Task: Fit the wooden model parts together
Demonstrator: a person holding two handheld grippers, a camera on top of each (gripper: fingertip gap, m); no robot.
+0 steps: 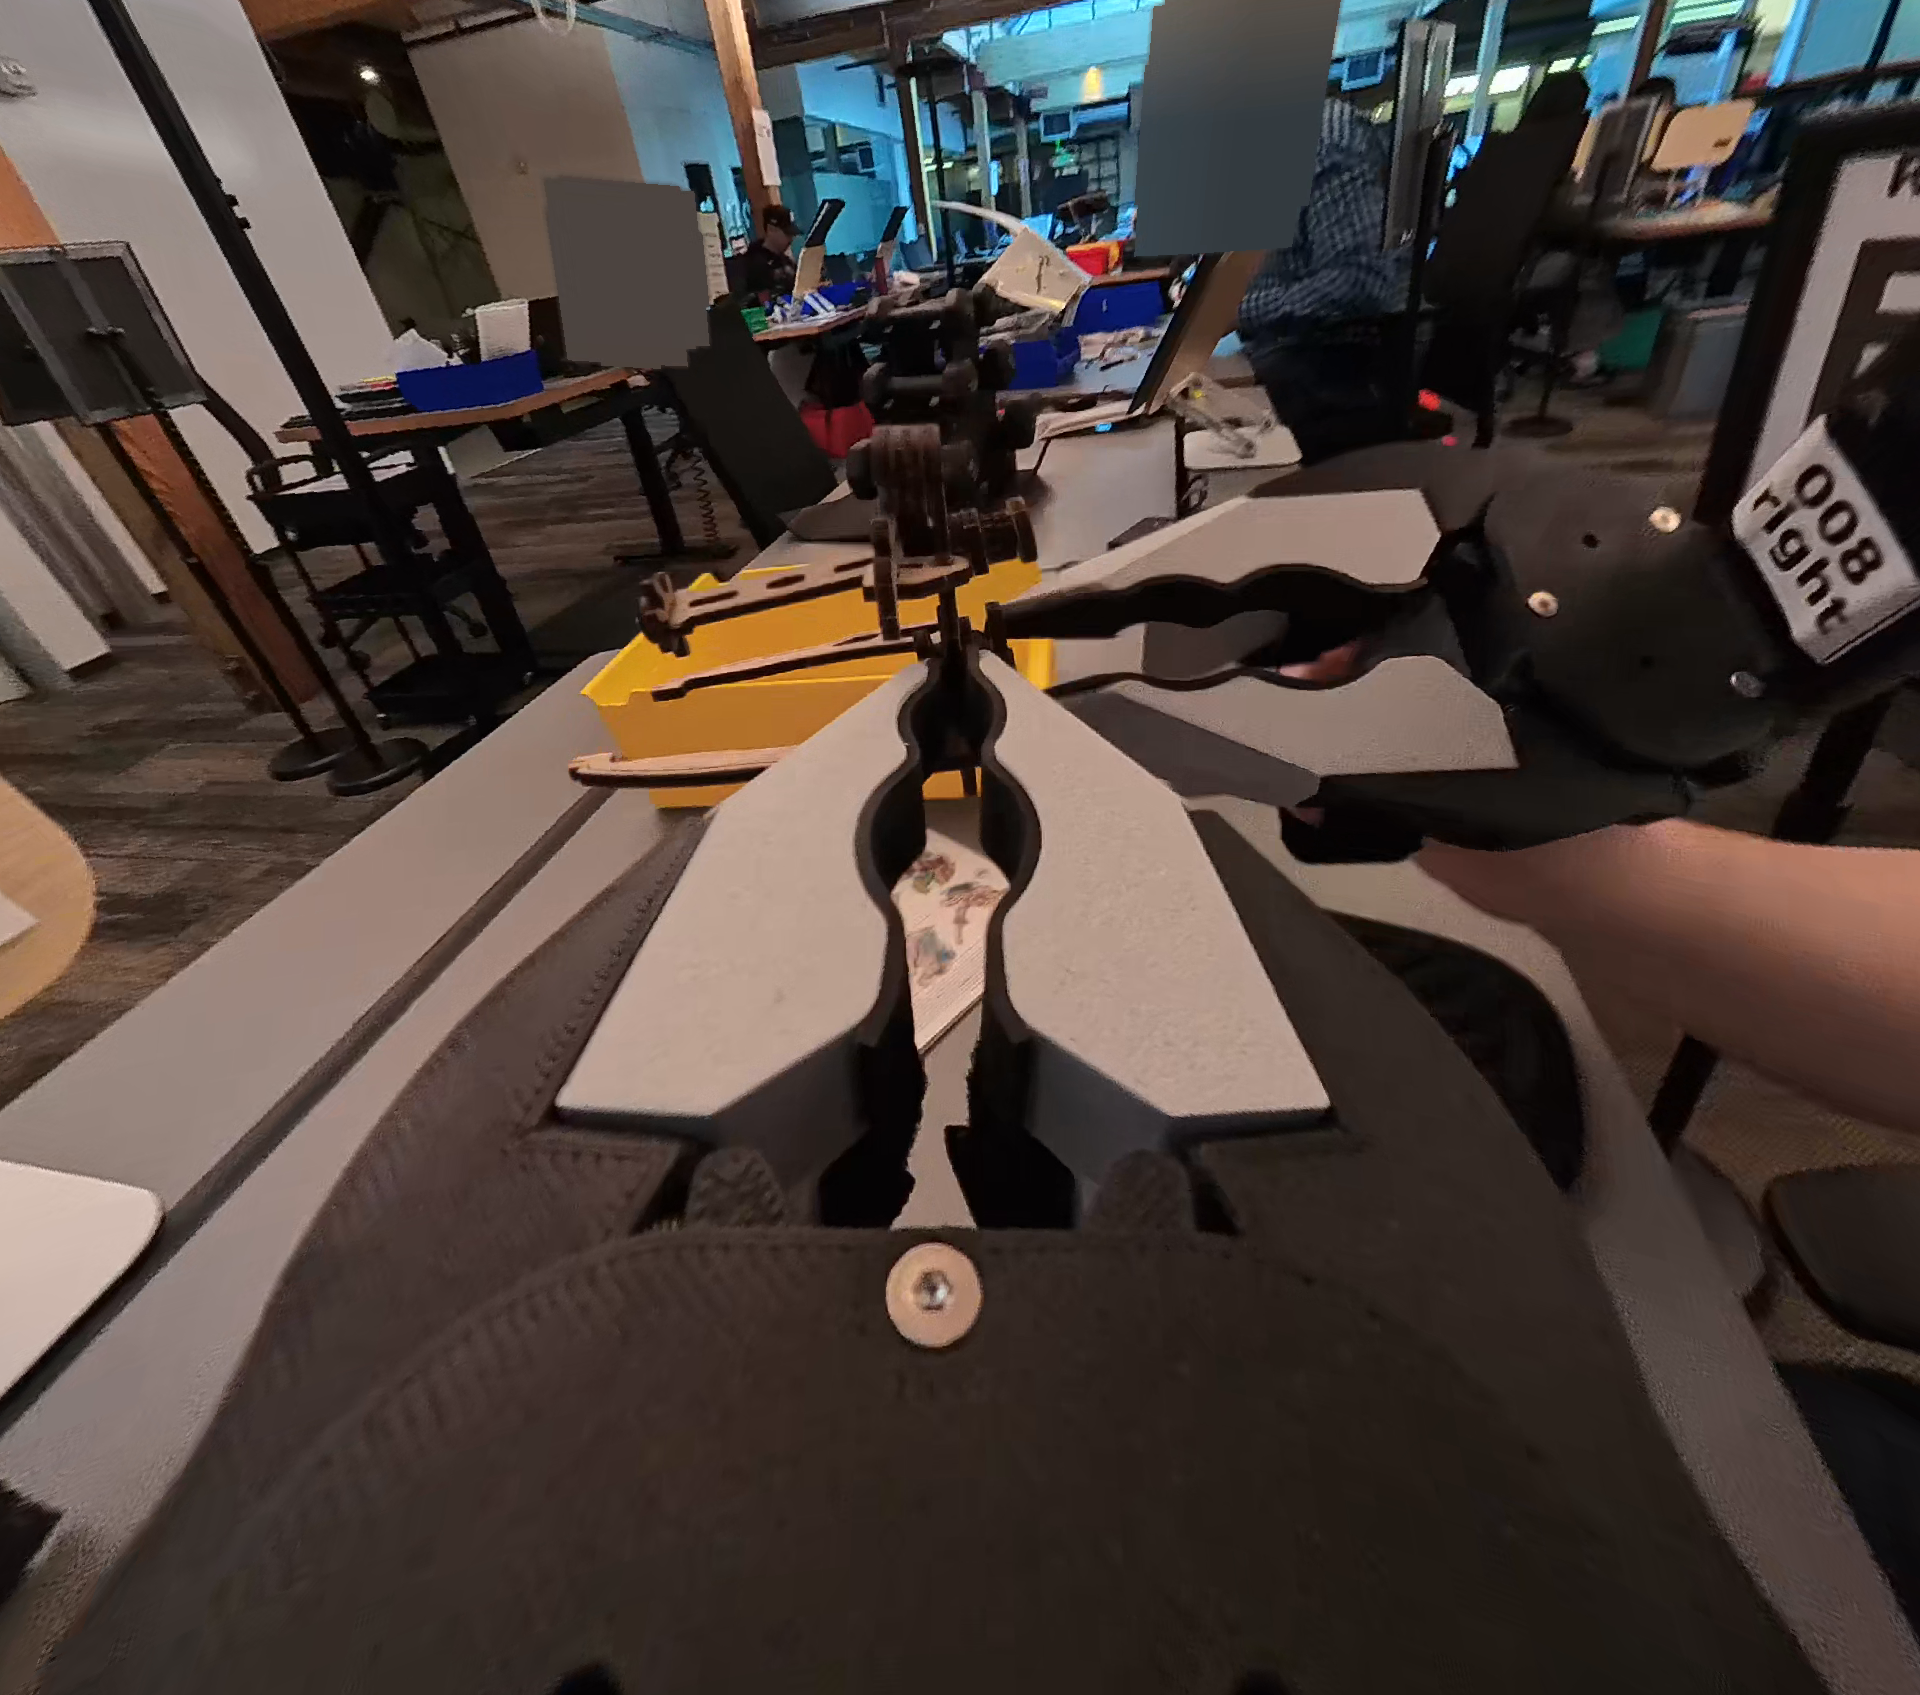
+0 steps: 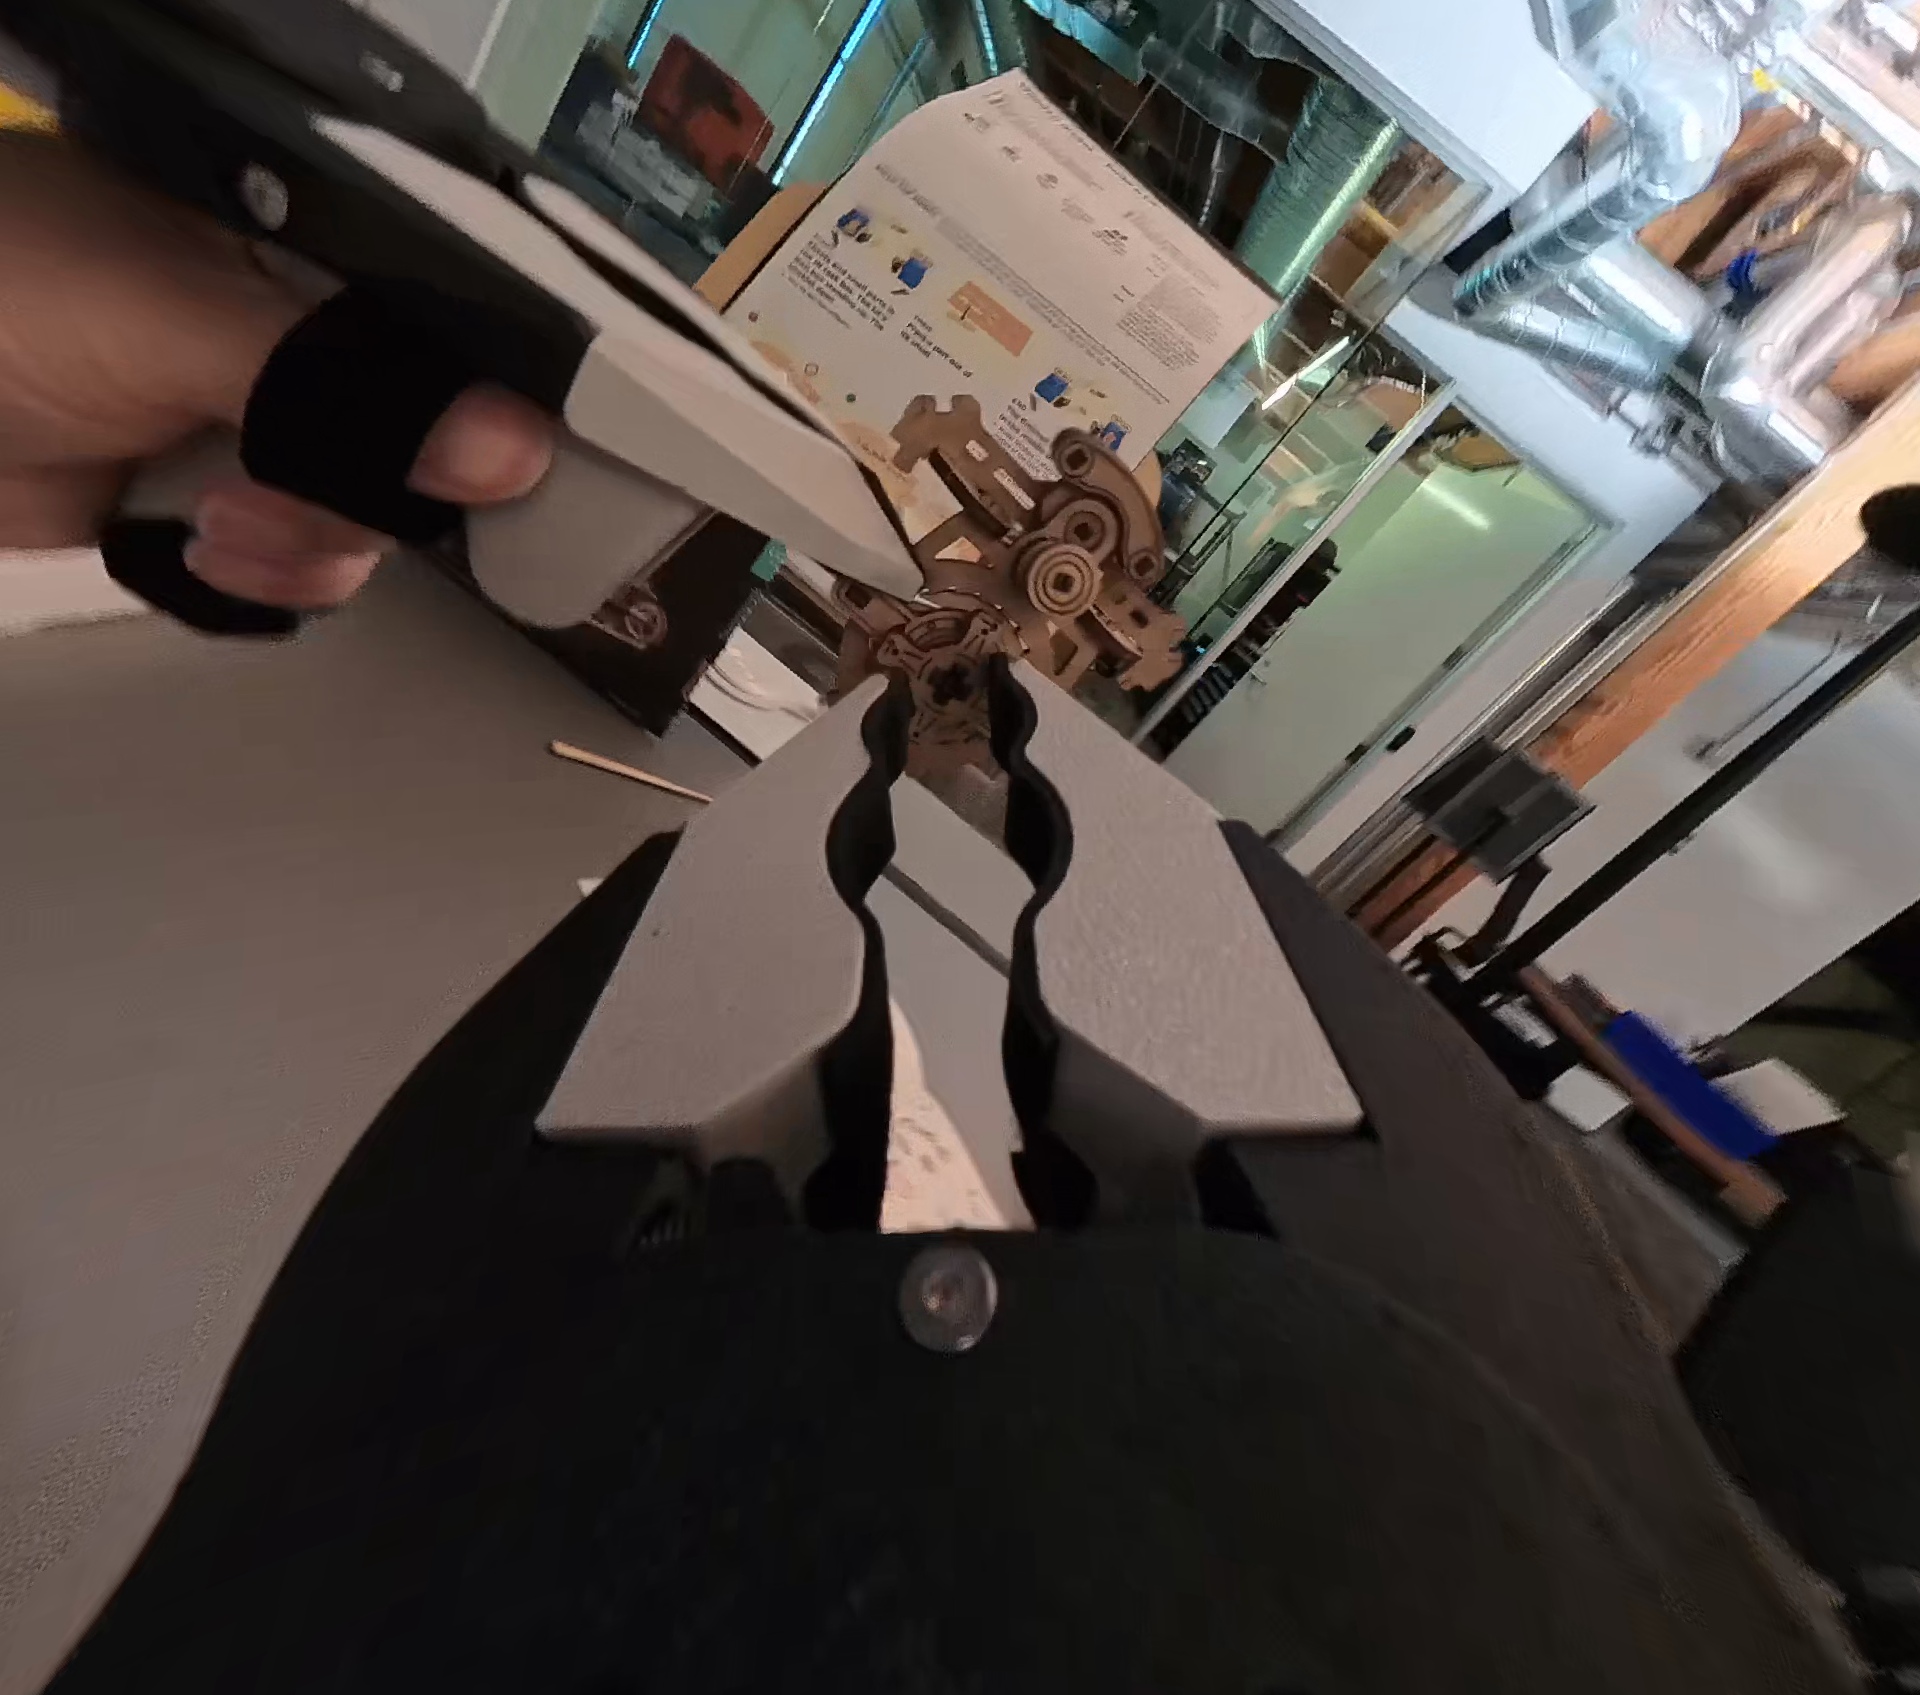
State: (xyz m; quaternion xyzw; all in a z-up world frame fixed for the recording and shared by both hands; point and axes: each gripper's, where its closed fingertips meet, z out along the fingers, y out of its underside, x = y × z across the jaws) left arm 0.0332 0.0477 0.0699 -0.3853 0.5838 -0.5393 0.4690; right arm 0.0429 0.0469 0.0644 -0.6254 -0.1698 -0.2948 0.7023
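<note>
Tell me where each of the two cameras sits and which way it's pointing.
Left wrist view: on the left claw, looking level across the table at the wooden model and yellow bin; the right claw and a forearm show.
Right wrist view: on the right claw, tilted upward at the model; the left claw and a hand show.
Shared: the model, both claws.

The brown laser-cut wooden model assembly [image 1: 940, 492] stands raised above the grey worktop [image 2: 260, 814], gripped at its lower edge by the left tongs [image 1: 951, 658]. It is built of stacked flat plywood pieces with round, ringed discs and notched arms. At its lower end sits a spoked wooden wheel with a cross-shaped centre hole [image 2: 940, 679], between the tips of the right tongs [image 2: 940, 689]. Long flat slotted wooden strips [image 1: 790, 596] extend leftward from the model over a yellow plastic bin [image 1: 769, 689].
</note>
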